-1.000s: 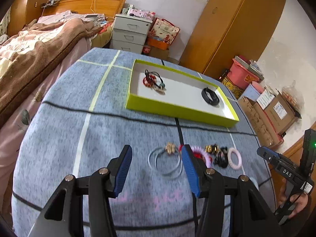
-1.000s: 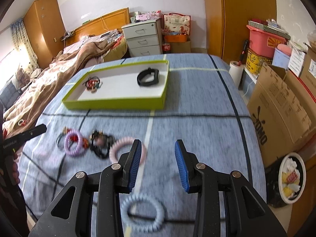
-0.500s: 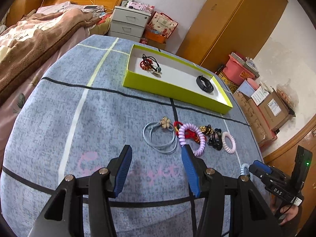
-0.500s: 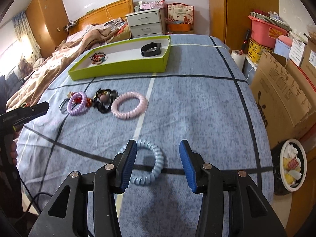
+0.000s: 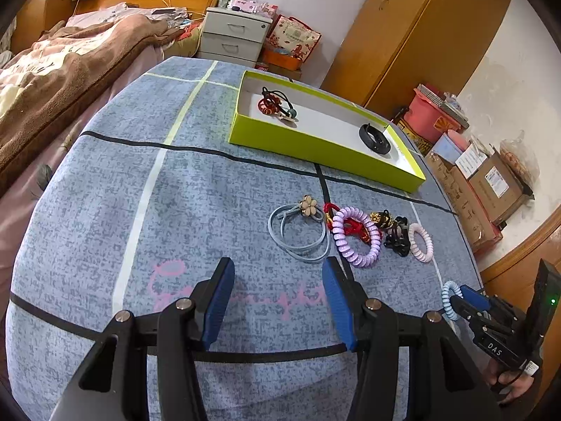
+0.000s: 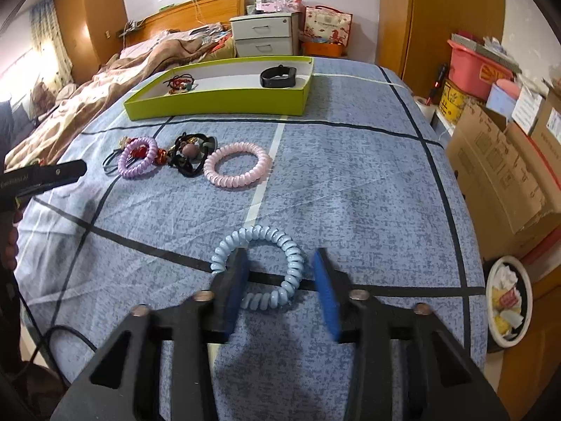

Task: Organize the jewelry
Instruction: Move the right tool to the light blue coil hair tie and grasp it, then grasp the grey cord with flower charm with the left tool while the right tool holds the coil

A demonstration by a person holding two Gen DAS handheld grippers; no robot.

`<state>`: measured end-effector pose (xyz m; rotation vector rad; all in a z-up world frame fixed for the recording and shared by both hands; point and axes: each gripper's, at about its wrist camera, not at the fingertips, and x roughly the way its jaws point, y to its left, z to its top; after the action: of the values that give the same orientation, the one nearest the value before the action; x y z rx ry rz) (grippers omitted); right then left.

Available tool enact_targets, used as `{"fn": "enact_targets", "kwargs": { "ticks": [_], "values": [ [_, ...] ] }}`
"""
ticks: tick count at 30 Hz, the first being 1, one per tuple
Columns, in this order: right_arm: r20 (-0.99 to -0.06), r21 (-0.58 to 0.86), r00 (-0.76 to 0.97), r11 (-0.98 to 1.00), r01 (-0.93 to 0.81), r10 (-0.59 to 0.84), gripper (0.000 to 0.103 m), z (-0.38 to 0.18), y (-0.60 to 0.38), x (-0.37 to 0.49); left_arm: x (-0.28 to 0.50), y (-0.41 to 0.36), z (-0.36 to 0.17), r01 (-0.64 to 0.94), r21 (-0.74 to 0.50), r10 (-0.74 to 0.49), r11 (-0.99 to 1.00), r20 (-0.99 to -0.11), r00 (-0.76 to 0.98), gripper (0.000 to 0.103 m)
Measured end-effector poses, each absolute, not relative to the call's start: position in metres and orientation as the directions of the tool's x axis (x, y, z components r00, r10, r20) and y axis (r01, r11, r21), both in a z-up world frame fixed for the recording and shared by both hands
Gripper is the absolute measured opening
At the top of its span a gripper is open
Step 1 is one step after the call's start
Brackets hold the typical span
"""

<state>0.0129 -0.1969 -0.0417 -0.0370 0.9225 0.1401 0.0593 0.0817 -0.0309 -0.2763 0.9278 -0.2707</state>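
The counter [image 6: 368,182] is covered in blue checked cloth. A green tray [image 6: 224,105] is set lengthwise along its far edge. A light blue coil ring [image 6: 259,266] lies flat near the front edge, straddled by the right gripper [image 6: 280,287], jaws apart. The left gripper [image 5: 277,301] is held with jaws apart.

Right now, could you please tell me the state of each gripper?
Left gripper: open, holding nothing.
Right gripper: open, jaws around the near side of the blue coil hair tie, not closed.

blue checked tablecloth [image 6: 350,182], green tray [image 6: 224,105], loose hair ties [image 6: 238,165]
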Motion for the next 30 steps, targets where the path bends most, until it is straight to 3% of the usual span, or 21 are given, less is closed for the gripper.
{"fn": "enact_targets", "kwargs": {
  "ticks": [3,5,30],
  "values": [
    [-0.796,0.018,0.597,0.99,-0.137,0.097,0.023,-0.042,-0.195,0.014,0.062,0.081,-0.032,0.109,-0.331,-0.332,0.937,-0.752,0.569,0.054],
    [-0.793,0.017,0.601,0.991,-0.133,0.095,0.012,-0.042,-0.195,0.015,0.065,0.08,-0.033,0.108,-0.329,-0.33,0.938,-0.756,0.566,0.054],
    [-0.764,0.092,0.619,0.98,-0.178,0.184,0.01,-0.022,-0.182,0.083,0.107,0.059,-0.031,0.173,-0.262,-0.314,0.95,-0.78,0.542,0.054]
  ]
}}
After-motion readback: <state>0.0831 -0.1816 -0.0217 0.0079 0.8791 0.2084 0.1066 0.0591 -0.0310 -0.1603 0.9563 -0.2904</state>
